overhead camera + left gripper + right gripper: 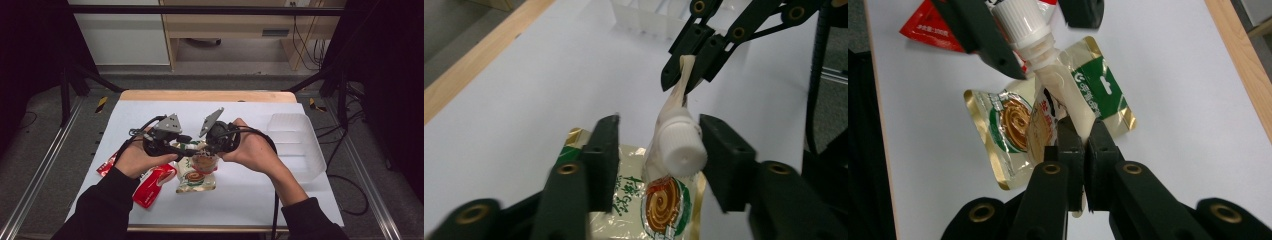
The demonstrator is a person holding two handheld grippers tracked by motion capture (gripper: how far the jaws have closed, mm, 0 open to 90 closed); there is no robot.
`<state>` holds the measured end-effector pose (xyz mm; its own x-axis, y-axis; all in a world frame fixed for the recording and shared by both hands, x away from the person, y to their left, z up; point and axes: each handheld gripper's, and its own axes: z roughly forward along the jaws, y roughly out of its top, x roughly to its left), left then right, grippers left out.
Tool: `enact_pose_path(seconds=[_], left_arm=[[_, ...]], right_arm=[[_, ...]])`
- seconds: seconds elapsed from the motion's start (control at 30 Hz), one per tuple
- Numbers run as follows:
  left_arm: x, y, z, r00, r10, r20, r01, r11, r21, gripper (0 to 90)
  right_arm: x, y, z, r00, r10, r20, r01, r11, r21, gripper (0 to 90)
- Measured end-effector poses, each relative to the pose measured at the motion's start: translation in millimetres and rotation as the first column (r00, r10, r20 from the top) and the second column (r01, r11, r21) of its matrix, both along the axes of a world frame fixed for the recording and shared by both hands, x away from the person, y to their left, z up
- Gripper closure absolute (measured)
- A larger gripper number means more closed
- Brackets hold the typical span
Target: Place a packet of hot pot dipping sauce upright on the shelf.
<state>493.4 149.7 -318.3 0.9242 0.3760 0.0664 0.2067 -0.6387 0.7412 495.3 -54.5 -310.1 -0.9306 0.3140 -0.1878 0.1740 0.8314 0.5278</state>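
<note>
Bottom of the high view: my two dark sleeves come in, hands meeting at centre frame over the white bench [250, 200].

Red sachet [154, 184] lies flat at lower left of centre, just beside my left wrist. A second red sachet [106, 165] pokes out left of my left hand.

Green-and-gold flat pouch [196, 181] lies on the bench under both grippers, printed side up, brown swirl picture showing.

Spouted pouch [1068, 107], pale cream with a white screw cap [683, 150], is held up off the bench above the flat pouch, stretched between my two grippers.

Left gripper [659, 160]: fingers [606, 150] stand partly apart on either side of the cap. The right-hand one in the left gripper view sits against the cap; the other is clear of it with a gap. Not clamped.

Right gripper [1082, 137]: fingers [1068, 145] pinched nearly together on the flat tail end of the spouted pouch, film squeezed between them. In the left gripper view this same grip shows at upper right, the pouch's thin end caught in the black tips.

Farther back, right of my right hand: clear plastic tray [295, 142], ribbed, on the bench. The wooden edge of the bench runs along the top.
</note>
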Motion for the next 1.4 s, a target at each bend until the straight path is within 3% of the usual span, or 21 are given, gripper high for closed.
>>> enact_pose_path(seconds=[0.07, 0.2, 0.43, 0.57, 0.63, 0.7, 0.9, 1.13, 1.4], left_arm=[[0.6, 4.4, -2.0, 0.9994, 0.035, 0.005, -0.035, 0.9993, -0.011, 35.5], [0.6, 11.0, -7.5, 0.9978, 0.066, 0.006, -0.065, 0.9975, -0.027, 25.9], [-1.8, 20.8, -18.8, 0.9934, 0.114, -0.003, -0.114, 0.9932, -0.02, 16.3], [-4.4, 24.7, -25.6, 0.991, 0.134, -0.008, -0.134, 0.9907, -0.024, 13.7], [-7.3, 30.5, -33.2, 0.9847, 0.174, -0.011, -0.174, 0.9841, -0.035, 13.7], [-8.3, 32.4, -36.0, 0.9831, 0.182, -0.018, -0.183, 0.9825, -0.035, 13.7], [-17.0, 45.3, -52.2, 0.9742, 0.225, -0.017, -0.225, 0.9743, 0.003, 12.8], [-23.2, 55.0, -58.1, 0.9683, 0.25, 0.001, -0.25, 0.9683, 0.002, 12.0], [-19.6, 67.6, -69.4, 0.9626, 0.271, -0.004, -0.271, 0.9625, 0.014, 10.4]], right_arm=[[2.6, -6.3, 3.4, 0.9998, -0.017, 0.006, 0.018, 0.9998, -0.009, 88.0], [6.2, -15.9, 6.7, 0.9993, -0.033, 0.015, 0.033, 0.9994, 0.004, 87.9], [9.9, -31.3, 10.1, 0.9978, -0.063, 0.02, 0.063, 0.998, 0.012, 87.8], [12.1, -42.5, 14.5, 0.9965, -0.081, 0.021, 0.08, 0.9964, 0.029, 87.8], [13.5, -48.3, 17.9, 0.9961, -0.087, 0.019, 0.086, 0.9957, 0.036, 87.8], [13.9, -50.9, 19.9, 0.9956, -0.091, 0.021, 0.09, 0.9954, 0.031, 87.8], [13.4, -67.5, 37.4, 0.9916, -0.121, 0.046, 0.12, 0.9925, 0.021, 87.7], [13.8, -86.7, 49.9, 0.9871, -0.147, 0.064, 0.145, 0.989, 0.029, 87.7], [15.1, -108.1, 59.4, 0.9812, -0.172, 0.088, 0.168, 0.9846, 0.048, 87.7]])
